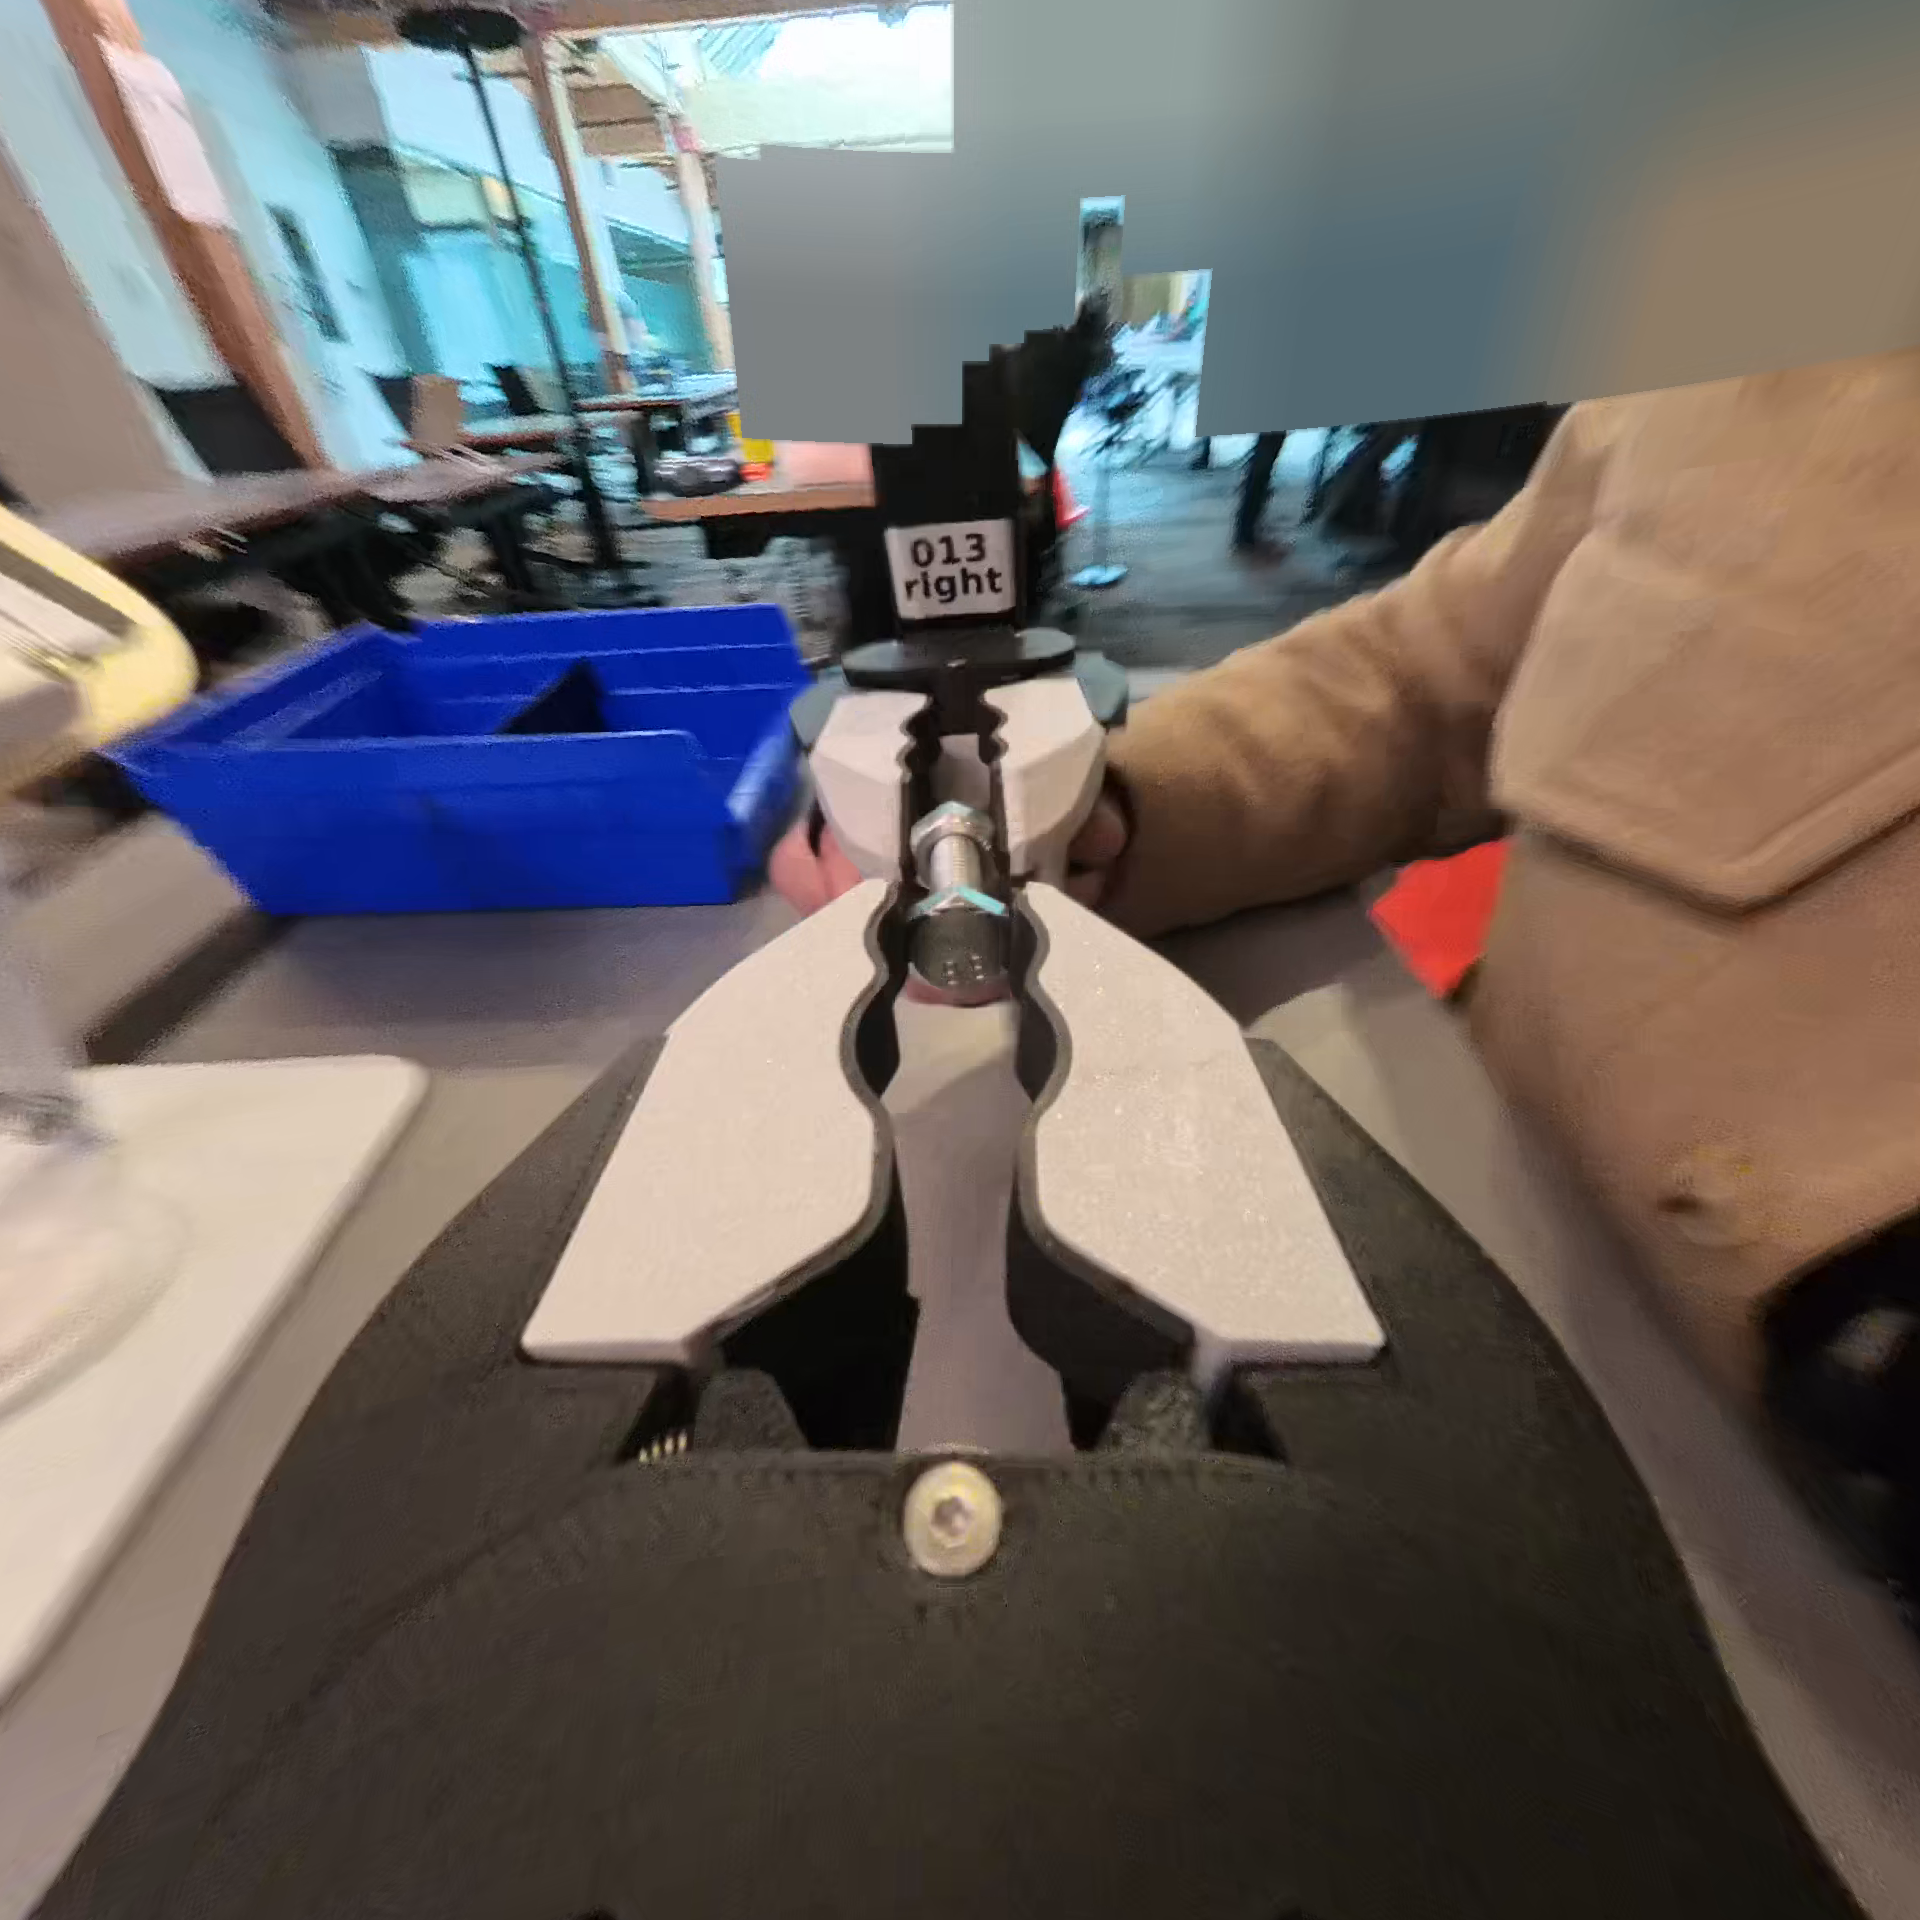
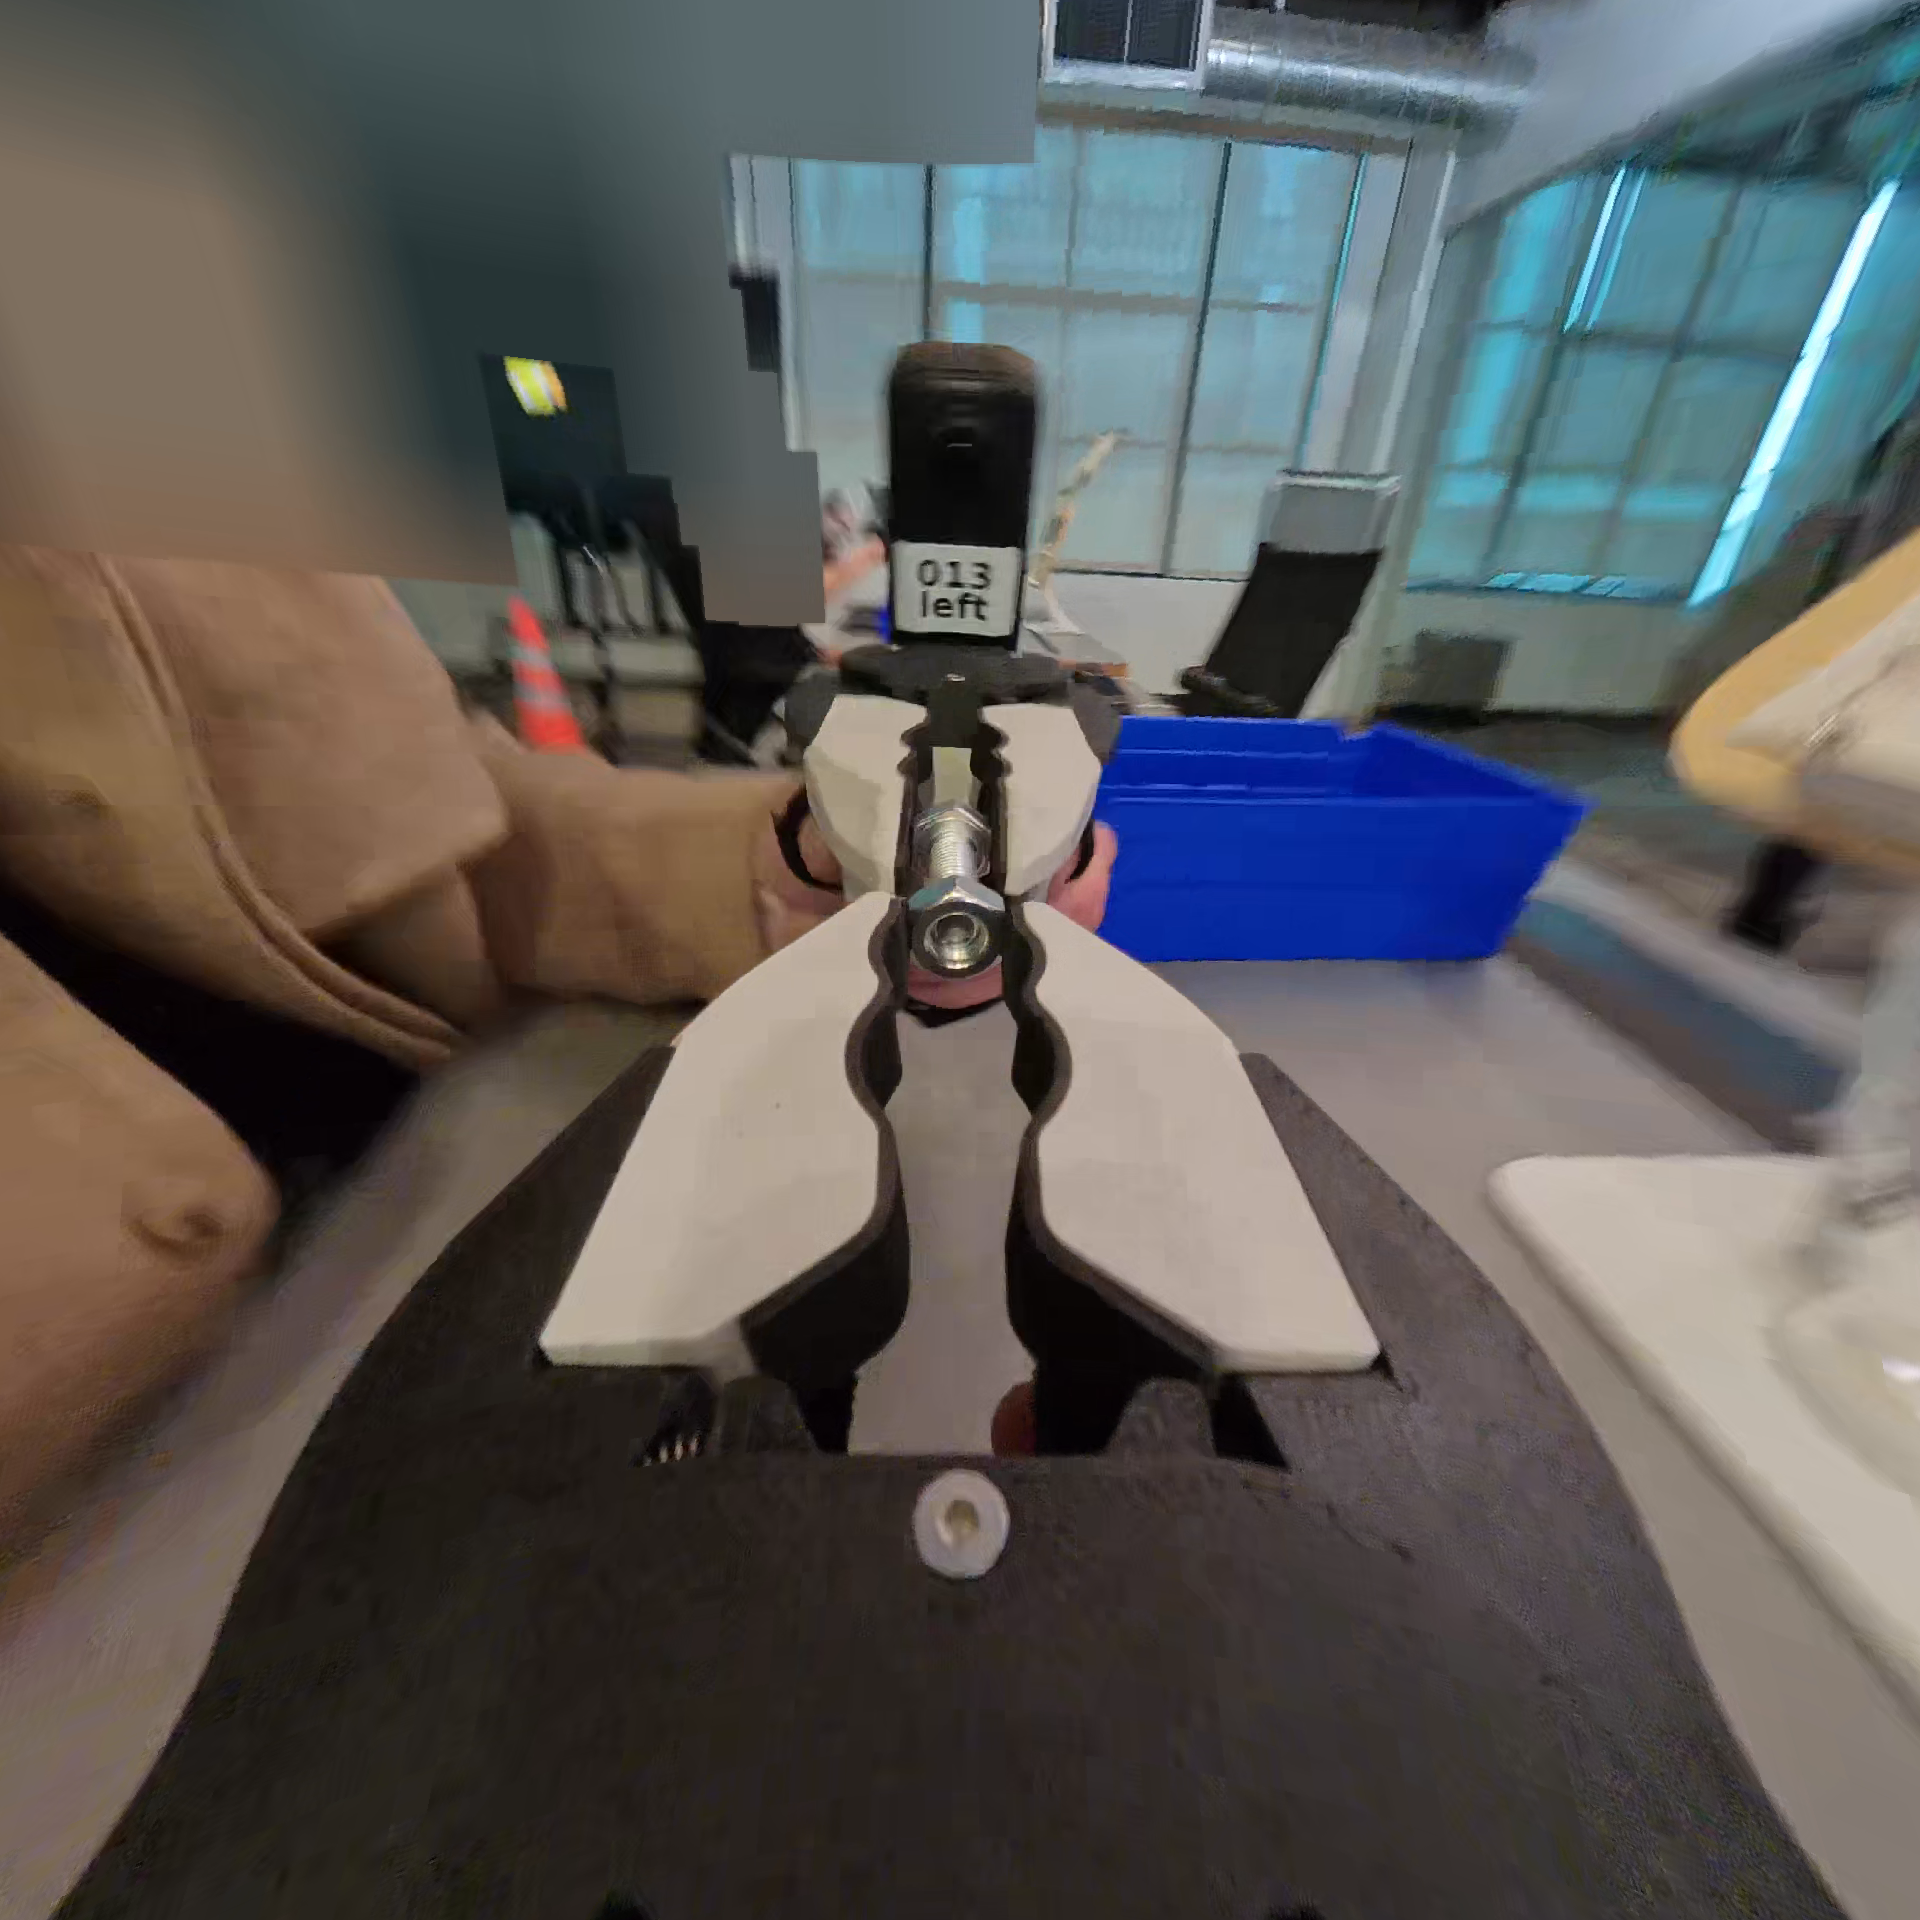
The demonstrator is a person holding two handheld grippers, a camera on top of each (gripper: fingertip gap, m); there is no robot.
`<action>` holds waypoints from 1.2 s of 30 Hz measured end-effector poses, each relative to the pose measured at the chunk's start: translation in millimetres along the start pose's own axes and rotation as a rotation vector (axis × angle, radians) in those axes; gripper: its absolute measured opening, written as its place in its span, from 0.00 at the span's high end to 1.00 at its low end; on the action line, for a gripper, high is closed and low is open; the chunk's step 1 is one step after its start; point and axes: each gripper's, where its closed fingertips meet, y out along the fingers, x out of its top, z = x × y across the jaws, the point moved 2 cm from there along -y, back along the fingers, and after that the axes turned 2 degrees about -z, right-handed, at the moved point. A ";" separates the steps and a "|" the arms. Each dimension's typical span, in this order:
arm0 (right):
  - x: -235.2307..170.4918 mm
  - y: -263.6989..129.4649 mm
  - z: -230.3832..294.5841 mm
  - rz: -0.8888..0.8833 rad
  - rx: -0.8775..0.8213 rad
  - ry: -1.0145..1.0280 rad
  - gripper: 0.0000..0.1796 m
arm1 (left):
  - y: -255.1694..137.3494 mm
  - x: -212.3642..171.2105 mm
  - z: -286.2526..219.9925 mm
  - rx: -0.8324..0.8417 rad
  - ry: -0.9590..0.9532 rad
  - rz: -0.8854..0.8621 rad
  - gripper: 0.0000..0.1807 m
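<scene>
My two grippers face each other above a grey table [image 1: 468, 987], joined by one steel bolt. In the left wrist view my left gripper [image 1: 954, 920] is shut on the bolt's hex head [image 1: 956, 961]. The threaded shank [image 1: 951, 862] runs forward to a nut [image 1: 951, 829] held in the right gripper [image 1: 951, 790]. In the right wrist view my right gripper [image 2: 951, 914] is shut on the hex nut [image 2: 951, 933], with the bolt's end showing in its hole. The shank [image 2: 951, 857] runs to the left gripper [image 2: 951, 790]. Hands hold both grippers.
A blue plastic bin [image 1: 468, 790] stands on the table behind the grippers and also shows in the right wrist view [image 2: 1299, 842]. A white tray [image 1: 208, 1195] lies at the near side [image 2: 1662, 1299]. A person in a tan jacket [image 1: 1610, 779] is close by. An orange cone [image 2: 540, 675] stands farther off. Both grippers' tips are close together, under 4 cm apart.
</scene>
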 end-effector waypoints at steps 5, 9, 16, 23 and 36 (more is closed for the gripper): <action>7.2 0.8 11.3 0.197 -0.120 -0.634 0.90 | 1.2 -1.7 -3.0 -0.266 -0.483 -0.177 0.90; 1.1 -0.6 16.1 0.344 -0.159 -0.986 0.90 | 3.3 -10.0 -4.3 -0.376 -0.676 -0.200 0.90; 2.5 0.0 17.6 0.326 -0.160 -0.972 0.90 | 3.1 -8.5 -5.2 -0.397 -0.698 -0.215 0.90; 5.2 0.7 17.9 0.303 -0.162 -0.919 0.90 | 2.2 -5.6 -5.5 -0.400 -0.671 -0.236 0.90; 8.2 -5.3 -2.5 0.008 -0.061 -0.092 0.90 | -0.7 5.7 4.1 -0.022 -0.066 -0.141 0.74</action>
